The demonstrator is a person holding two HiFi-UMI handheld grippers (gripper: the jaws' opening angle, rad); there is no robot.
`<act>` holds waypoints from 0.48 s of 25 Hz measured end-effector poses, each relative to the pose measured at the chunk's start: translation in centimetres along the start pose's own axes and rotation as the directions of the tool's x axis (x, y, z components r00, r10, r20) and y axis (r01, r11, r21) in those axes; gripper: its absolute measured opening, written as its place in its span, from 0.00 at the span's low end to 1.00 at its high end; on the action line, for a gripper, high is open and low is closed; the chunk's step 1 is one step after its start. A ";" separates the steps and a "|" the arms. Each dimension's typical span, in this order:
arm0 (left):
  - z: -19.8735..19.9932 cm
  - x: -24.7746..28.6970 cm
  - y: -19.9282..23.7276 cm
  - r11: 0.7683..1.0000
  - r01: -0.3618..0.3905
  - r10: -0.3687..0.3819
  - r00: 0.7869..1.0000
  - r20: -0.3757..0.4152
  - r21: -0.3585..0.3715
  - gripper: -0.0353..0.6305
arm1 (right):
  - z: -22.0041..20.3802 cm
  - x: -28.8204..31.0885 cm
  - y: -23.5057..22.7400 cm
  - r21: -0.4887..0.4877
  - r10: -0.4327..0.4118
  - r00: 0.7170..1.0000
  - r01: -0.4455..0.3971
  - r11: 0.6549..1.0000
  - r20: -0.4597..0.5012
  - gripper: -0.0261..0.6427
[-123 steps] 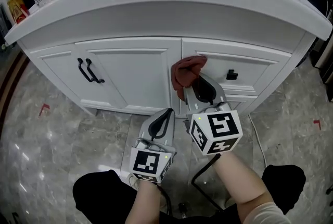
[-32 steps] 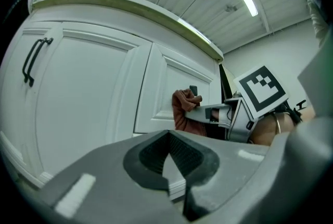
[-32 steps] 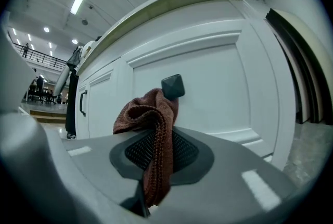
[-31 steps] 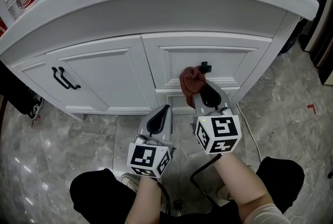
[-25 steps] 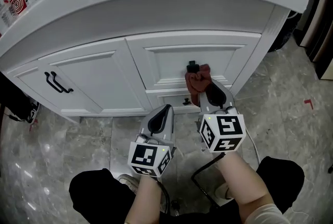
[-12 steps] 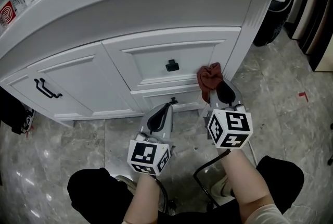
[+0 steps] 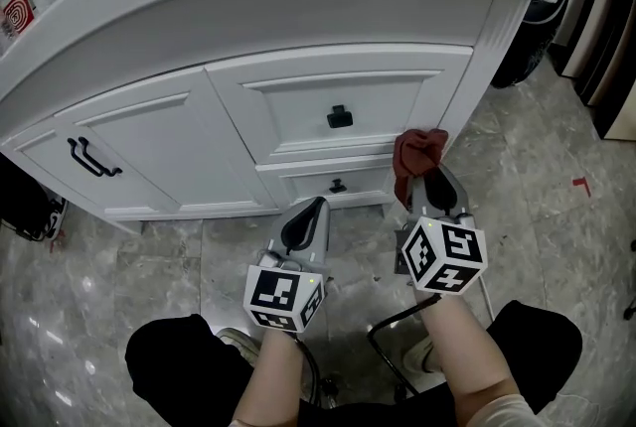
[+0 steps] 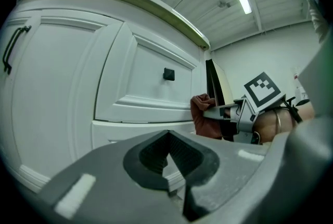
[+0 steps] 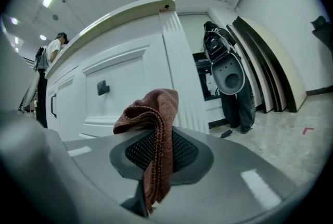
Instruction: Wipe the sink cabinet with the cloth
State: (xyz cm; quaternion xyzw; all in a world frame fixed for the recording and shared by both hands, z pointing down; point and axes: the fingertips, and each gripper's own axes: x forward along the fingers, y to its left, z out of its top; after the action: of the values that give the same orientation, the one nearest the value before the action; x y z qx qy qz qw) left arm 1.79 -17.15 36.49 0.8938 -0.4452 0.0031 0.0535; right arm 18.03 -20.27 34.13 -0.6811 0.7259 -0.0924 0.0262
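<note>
The white sink cabinet [image 7: 298, 107] has a drawer with a black knob [image 7: 339, 116] and a lower drawer with a smaller knob [image 7: 338, 185]. My right gripper [image 7: 421, 175] is shut on a rust-brown cloth [image 7: 416, 150], held at the cabinet's right corner post beside the lower drawer. In the right gripper view the cloth [image 9: 152, 113] is bunched over the jaws and hangs down between them. My left gripper [image 7: 315, 207] is shut and empty, low in front of the lower drawer. In the left gripper view the cloth [image 8: 201, 117] shows right of the drawers.
Black door handles [image 7: 89, 159] are on the left door. A bottle and a red-white carton [image 7: 18, 0] stand on the counter's far left. A black cable [image 7: 393, 316] lies on the marble floor by my knees. Leaning panels [image 9: 270, 56] and a dark bag [image 9: 226, 61] stand right of the cabinet.
My right gripper has carried the cloth rightward across the drawer fronts, from the cabinet's middle past the knob to the right corner. The left gripper has stayed shut and low.
</note>
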 end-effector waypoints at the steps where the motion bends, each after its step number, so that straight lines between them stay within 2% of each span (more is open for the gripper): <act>1: -0.2 -0.4 0.6 1.000 -0.014 0.014 1.000 -0.005 0.005 0.05 | -0.1 0.1 1.5 -0.006 0.034 0.999 -0.034 0.999 0.009 0.17; 6: -1.1 -3.0 4.7 0.994 -0.105 0.105 0.994 -0.026 -0.001 0.05 | -3.1 1.1 9.9 -0.057 0.202 0.979 -0.203 0.977 -0.029 0.17; 12: -1.9 -6.1 9.5 0.979 -0.202 0.201 0.979 -0.033 -0.025 0.05 | -8.0 2.6 18.2 -0.071 0.332 0.936 -0.341 0.937 -0.116 0.17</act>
State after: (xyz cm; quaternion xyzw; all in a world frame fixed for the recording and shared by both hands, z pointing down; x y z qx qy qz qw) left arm -9.38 -17.73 38.98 0.8432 -0.5325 0.0159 0.0721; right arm -1.33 -21.03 39.11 -0.5416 0.8355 -0.0884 -0.0265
